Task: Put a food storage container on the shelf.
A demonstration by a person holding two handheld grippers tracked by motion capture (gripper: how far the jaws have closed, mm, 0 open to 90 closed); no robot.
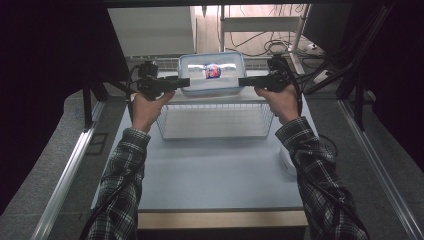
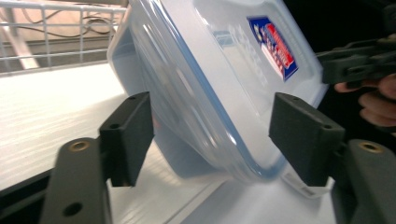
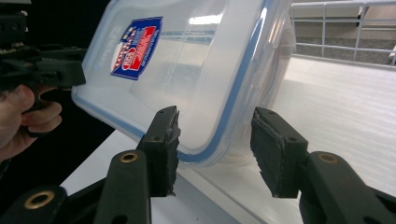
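A clear plastic container (image 1: 212,75) with a blue-sealed lid and a red and blue label (image 1: 212,71) stands tilted on its edge at the far side of the table, lid toward me. My left gripper (image 1: 186,81) is at its left end. In the left gripper view the container's end (image 2: 224,84) lies between the jaws of the left gripper (image 2: 210,126), whose pads stand apart and do not clamp it. My right gripper (image 1: 242,81) is at the right end. In the right gripper view the right gripper (image 3: 215,140) has its pads closed on the container's rim (image 3: 196,70).
A white wire basket (image 1: 215,120) sits on the pale table (image 1: 215,170) just in front of the container, between my hands. Its wires (image 2: 60,28) also run behind the container (image 3: 336,28). Cables and a shelf frame lie beyond the table's far edge.
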